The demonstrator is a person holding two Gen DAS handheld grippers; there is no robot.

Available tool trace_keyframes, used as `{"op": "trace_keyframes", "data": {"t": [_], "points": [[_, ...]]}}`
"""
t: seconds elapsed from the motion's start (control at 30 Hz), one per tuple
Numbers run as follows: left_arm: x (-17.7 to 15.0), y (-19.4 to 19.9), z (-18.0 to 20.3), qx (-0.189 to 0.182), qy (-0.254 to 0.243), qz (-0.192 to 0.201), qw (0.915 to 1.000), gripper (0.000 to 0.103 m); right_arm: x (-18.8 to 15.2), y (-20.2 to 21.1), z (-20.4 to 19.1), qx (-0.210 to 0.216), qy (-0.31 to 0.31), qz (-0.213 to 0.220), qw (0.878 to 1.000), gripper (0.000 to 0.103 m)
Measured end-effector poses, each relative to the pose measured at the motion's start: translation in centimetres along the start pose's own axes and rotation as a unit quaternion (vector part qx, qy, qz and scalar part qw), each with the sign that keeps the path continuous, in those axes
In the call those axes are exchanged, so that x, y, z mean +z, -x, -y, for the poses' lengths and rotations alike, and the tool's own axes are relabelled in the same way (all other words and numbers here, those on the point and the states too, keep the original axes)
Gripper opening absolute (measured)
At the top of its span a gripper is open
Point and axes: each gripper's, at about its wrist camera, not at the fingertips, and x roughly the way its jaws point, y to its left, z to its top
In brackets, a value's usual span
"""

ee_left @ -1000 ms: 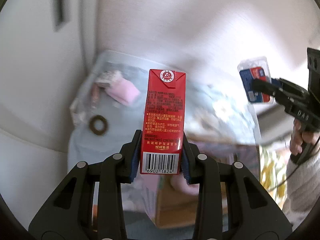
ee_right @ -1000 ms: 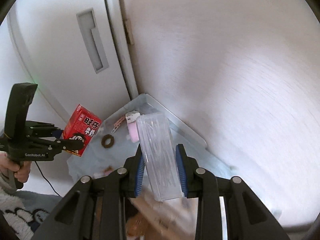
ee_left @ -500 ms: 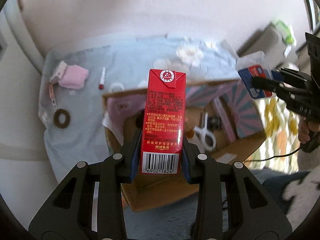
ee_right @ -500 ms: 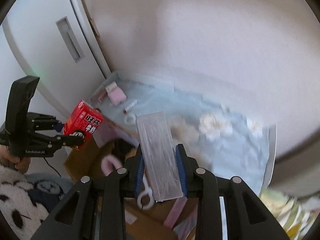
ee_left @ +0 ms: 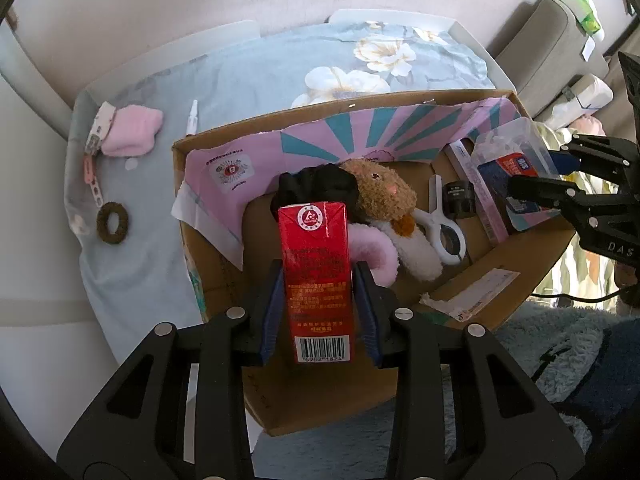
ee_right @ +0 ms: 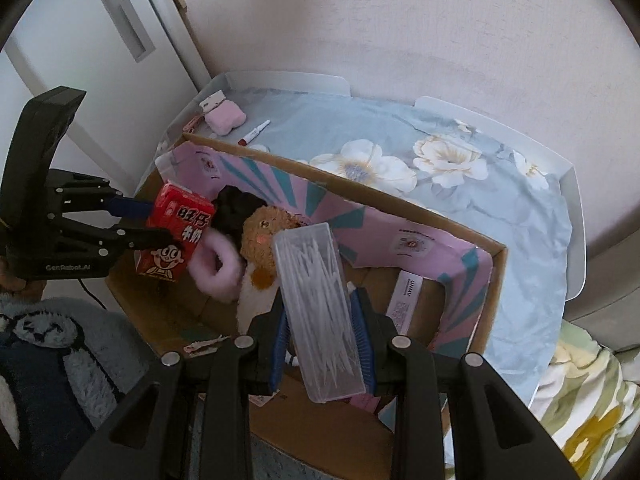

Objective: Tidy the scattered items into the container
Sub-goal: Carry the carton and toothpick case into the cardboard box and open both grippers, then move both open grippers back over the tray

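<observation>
Over the box, the left gripper held a red carton upright, jaws clamped on its sides. The right gripper gripped a clear case of white sticks above the box's near side. Inside lay a plush toy; a pink sock and brown ring lay outside it on the sheet.

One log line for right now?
left gripper: holds red carton | right gripper: holds clear case | both over cardboard box

Below my jaws the cardboard box stands open-topped, but the plush toy and pink ring crowd its middle.
</observation>
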Motion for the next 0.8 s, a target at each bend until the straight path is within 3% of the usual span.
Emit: {"op": "trace_keyframes", "data": {"t": [0.1,0.17,0.2,0.23,0.27,0.4,0.8], "points": [[-0.1,0.4,0.2,-0.010,-0.001,0.005,0.9999,0.031,0.0,0.1,-0.4,0.005,0.007,0.002,1.000,0.028],[-0.2,1.0,0.3,-0.028,0.004,0.011,0.9995,0.042,0.1,0.1,-0.7,0.018,0.009,-0.001,1.000,0.033],[-0.1,1.3,0.2,-0.038,0.013,0.010,0.9992,0.063,0.3,-0.1,-0.8,0.025,0.007,-0.009,1.000,0.038],[-0.1,1.4,0.0,-0.039,0.019,0.011,0.9990,0.082,0.4,-0.2,-0.9,0.024,0.004,-0.016,1.000,0.051],[-0.1,1.7,-0.2,-0.038,0.026,0.017,0.9988,0.085,0.5,-0.4,-1.0,0.016,0.002,-0.021,1.000,0.057],[-0.4,3.1,-1.9,-0.044,0.066,0.043,0.9959,0.085,0.8,0.6,-1.1,0.002,0.006,-0.001,1.000,0.058],[-2.7,6.8,-8.2,0.011,0.165,0.103,0.9808,0.085,2.7,3.2,-0.5,0.026,-0.010,0.031,0.999,0.059]]}}
